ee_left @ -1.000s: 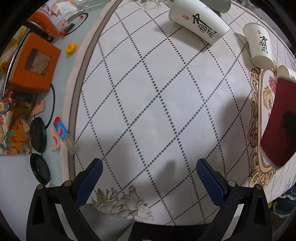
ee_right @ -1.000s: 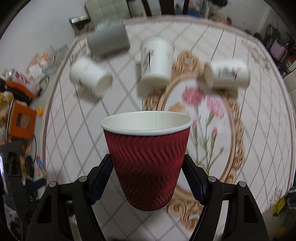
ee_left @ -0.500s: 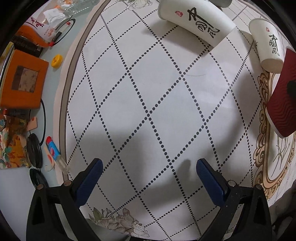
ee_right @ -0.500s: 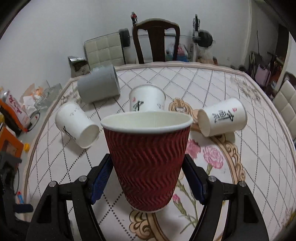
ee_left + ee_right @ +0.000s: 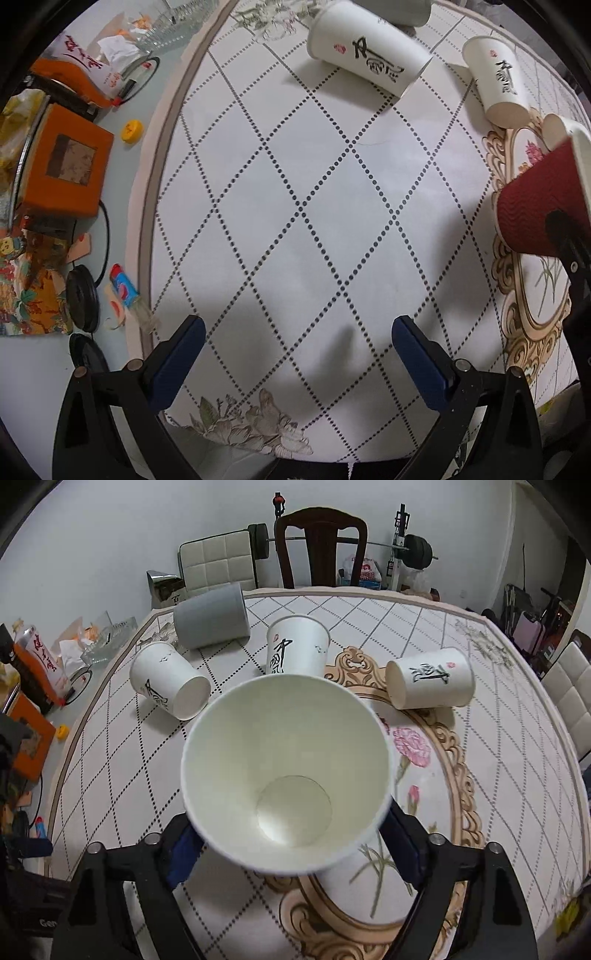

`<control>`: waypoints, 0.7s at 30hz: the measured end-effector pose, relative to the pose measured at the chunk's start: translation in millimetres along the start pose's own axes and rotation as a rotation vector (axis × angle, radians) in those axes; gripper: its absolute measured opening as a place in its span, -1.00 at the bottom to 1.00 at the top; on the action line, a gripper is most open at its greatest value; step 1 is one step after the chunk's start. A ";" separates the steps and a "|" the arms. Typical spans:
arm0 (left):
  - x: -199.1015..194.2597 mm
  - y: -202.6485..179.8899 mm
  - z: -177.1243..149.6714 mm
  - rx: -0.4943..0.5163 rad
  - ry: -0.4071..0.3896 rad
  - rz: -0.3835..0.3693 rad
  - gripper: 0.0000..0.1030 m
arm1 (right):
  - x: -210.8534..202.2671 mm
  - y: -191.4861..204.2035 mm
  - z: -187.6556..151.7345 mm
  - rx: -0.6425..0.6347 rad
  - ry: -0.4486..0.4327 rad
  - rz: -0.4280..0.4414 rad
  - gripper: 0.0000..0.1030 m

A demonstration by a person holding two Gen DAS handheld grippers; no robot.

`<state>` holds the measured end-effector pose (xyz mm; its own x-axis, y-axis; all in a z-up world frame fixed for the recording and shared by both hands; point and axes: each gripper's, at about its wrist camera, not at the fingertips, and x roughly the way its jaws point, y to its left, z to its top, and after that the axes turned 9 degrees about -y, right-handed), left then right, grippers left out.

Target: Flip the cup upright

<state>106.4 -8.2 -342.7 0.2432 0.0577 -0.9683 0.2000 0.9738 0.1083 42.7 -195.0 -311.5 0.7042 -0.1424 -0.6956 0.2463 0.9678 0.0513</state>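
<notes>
The right gripper (image 5: 291, 843) clasps the red paper cup (image 5: 286, 771) at centre frame, mouth toward the camera, above the table (image 5: 517, 775); light and easily crushed, it likely wants a gentle hold at mid-wall. Three white cups (image 5: 168, 681) and a grey cup (image 5: 210, 616) lie toppled behind, while the left gripper (image 5: 295, 354) hangs spread and empty.

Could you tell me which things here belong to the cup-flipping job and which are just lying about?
Job:
- red cup, clamped in the right gripper
- three white cups and the grey cup, all on their sides
- left gripper, open, holding nothing

Lying about:
- orange box
- yellow cap
- chair
- barbell
</notes>
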 end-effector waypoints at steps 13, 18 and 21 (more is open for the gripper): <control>-128.3 9.1 -42.4 0.011 -0.193 0.017 1.00 | -121.8 -22.2 12.9 -0.007 0.012 -0.137 1.00; -189.8 14.5 -53.4 -0.005 -0.290 0.008 1.00 | -190.1 -37.2 30.3 0.020 0.005 -0.121 1.00; -225.7 15.6 -60.0 -0.022 -0.352 -0.006 1.00 | -236.0 -42.3 40.1 0.010 -0.013 -0.114 1.00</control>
<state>-2.3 7.1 -136.0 0.5554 -0.0238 -0.8312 0.1833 0.9785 0.0944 -107.2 -210.7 -120.8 0.6800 -0.2538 -0.6879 0.3314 0.9433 -0.0205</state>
